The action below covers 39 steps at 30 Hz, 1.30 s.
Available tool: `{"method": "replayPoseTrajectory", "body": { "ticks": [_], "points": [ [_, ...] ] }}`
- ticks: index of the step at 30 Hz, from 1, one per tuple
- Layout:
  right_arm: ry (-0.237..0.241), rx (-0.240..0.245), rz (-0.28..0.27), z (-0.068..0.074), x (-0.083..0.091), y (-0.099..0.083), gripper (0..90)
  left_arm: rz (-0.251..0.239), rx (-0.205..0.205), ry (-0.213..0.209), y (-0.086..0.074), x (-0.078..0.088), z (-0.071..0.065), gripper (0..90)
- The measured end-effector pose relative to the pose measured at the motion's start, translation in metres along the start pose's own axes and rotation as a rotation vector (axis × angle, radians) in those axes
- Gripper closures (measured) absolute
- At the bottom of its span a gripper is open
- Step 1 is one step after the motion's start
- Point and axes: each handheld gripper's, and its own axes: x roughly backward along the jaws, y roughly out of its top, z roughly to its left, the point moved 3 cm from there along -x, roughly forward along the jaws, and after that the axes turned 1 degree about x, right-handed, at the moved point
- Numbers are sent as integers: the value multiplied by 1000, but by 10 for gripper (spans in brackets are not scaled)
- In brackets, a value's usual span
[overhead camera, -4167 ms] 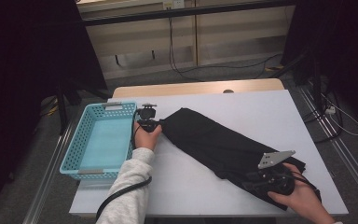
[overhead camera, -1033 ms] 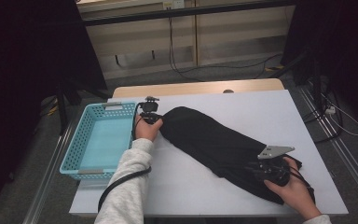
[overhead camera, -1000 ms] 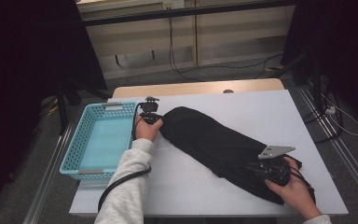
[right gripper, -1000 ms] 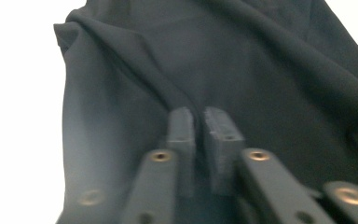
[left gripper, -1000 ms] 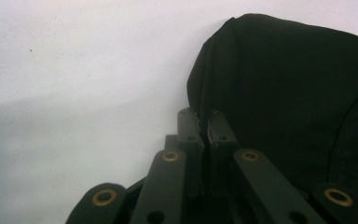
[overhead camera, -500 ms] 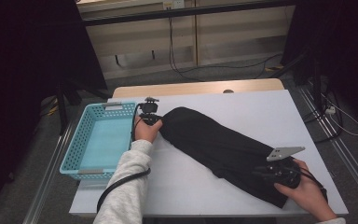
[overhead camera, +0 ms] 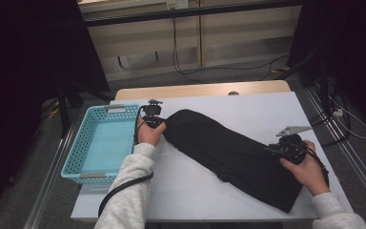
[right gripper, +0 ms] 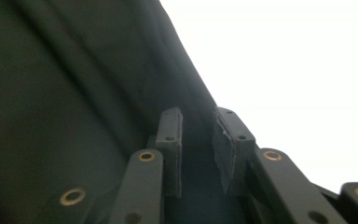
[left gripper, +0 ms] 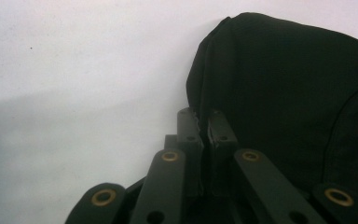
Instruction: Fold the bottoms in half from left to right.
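Observation:
A long black garment (overhead camera: 228, 152) lies slantwise across the white table (overhead camera: 248, 105). At its upper-left end my left gripper (overhead camera: 158, 122) is shut on the cloth's edge; in the left gripper view the pads (left gripper: 203, 122) pinch a thin fold of the garment (left gripper: 298, 84). My right gripper (overhead camera: 272, 150) rests at the garment's right edge, near its lower end. Its jaws have just been opening: in the right gripper view the pads (right gripper: 200, 122) stand apart, with the dark cloth (right gripper: 65, 93) lying beneath them and not pinched.
A light-blue plastic basket (overhead camera: 76, 152) stands at the table's left side, just beside my left hand. Bare white tabletop (overhead camera: 195, 191) lies in front of the garment. The table's right edge is close to my right hand.
My right gripper has slid to the right towards the garment's edge, and its jaws have parted. The left gripper has stayed where it was, still shut on the cloth.

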Motion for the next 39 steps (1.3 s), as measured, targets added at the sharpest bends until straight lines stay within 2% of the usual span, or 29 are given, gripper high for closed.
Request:
{"method": "replayPoseTrajectory", "body": {
  "ticks": [3, 4, 5, 6, 8, 9, 10, 12, 17, 18, 20, 23, 25, 26, 27, 30, 31, 32, 33, 35, 36, 37, 38, 39],
  "points": [
    [-12, -7, 0, -2, -6, -2, 741, 3, -7, 3, 0, 0, 1, 865],
    [-2, -18, 2, -2, -6, -2, 826, 2, -6, 3, 0, 0, 1, 865],
    [-2, -18, 2, -2, -6, -2, 826, 2, -6, 3, 0, 0, 1, 865],
    [18, -18, 3, -2, -6, -1, 895, 0, -4, 4, 0, 0, 2, 865],
    [12, -15, 8, -3, -6, 0, 900, -1, -4, 3, 0, -1, 1, 865],
    [12, -15, 8, -3, -6, 0, 900, -1, -4, 3, 0, -1, 1, 865],
    [-13, -39, -11, -8, -5, 2, 900, -5, 0, 2, -1, -1, 2, 865],
    [-25, -66, -36, -13, -3, 2, 900, -8, 3, 0, -1, 0, 2, 866],
    [-38, -68, -44, -16, -2, 2, 898, -8, 8, 3, 0, -1, 4, 866],
    [-47, -61, -40, -14, -2, 1, 885, -7, 5, 5, 0, -1, 3, 866],
    [-93, -54, -44, -14, 0, 1, 798, -6, 9, 5, 0, 0, 4, 866],
    [-87, -62, -57, -12, 3, 1, 767, -7, 10, 1, 0, 0, 4, 866],
    [-93, -38, -64, -8, 7, 2, 732, -12, 12, 1, 0, 0, 3, 866],
    [-88, -12, -67, -1, 9, 3, 700, -4, 3, 5, 0, 0, 3, 866],
    [-88, -12, -67, -1, 9, 3, 700, -4, 3, 5, 0, 0, 3, 866],
    [-48, 0, -88, 14, 13, 5, 637, 0, 6, 6, 1, 0, 2, 866],
    [-48, 0, -88, 14, 13, 5, 637, 0, 6, 6, 1, 0, 2, 866],
    [-16, -2, -97, 21, 14, 6, 602, -2, 6, 6, 2, 1, 2, 866],
    [-16, -2, -97, 21, 14, 6, 602, -2, 6, 6, 2, 1, 2, 866],
    [38, 0, -120, 35, 14, 6, 572, -12, -1, 6, 3, 2, 2, 849],
    [53, -1, -123, 39, 14, 6, 557, -20, -10, 26, 5, 2, 2, 780],
    [53, -1, -123, 39, 14, 6, 557, -20, -10, 26, 5, 2, 2, 709],
    [71, 5, -131, 45, 13, 5, 544, -13, 0, 27, 5, 1, 3, 640],
    [71, 5, -131, 45, 13, 5, 544, -11, 9, 30, 5, 0, 3, 640]
  ]
}}
